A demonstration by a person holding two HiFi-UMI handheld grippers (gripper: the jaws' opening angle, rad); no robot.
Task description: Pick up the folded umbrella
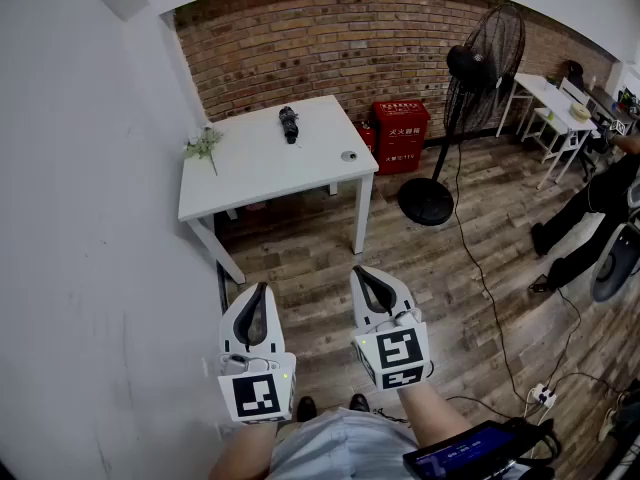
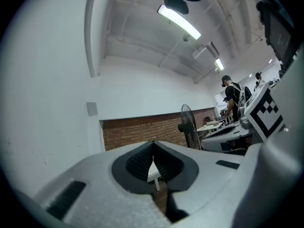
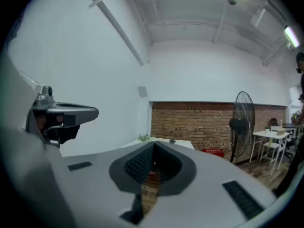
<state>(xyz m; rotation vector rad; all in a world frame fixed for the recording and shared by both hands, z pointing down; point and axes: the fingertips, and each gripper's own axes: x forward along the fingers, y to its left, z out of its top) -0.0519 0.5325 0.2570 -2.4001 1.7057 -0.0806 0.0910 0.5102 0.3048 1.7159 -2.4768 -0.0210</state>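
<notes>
On my left, the left gripper [image 1: 262,290] hangs level above the wooden floor [image 1: 480,298] with its jaws together and nothing between them. Ahead of it stands the white tabletop [image 1: 260,173], set against the white wall and the brick wall [image 1: 340,38]. A green sprig [image 1: 205,145] lies at its left edge. The folded umbrella [image 1: 289,124], black and short, lies toward the far side of the tabletop, well apart from both grippers. A small round object [image 1: 348,155] sits near the right front corner. The right gripper [image 1: 364,273] is beside the left one, nearly level, jaws closed on nothing. Further right I see red boxes [image 1: 400,135] by the brick wall, a standing fan [image 1: 470,98], a second white table [image 1: 548,98] and a person [image 1: 590,208].
</notes>
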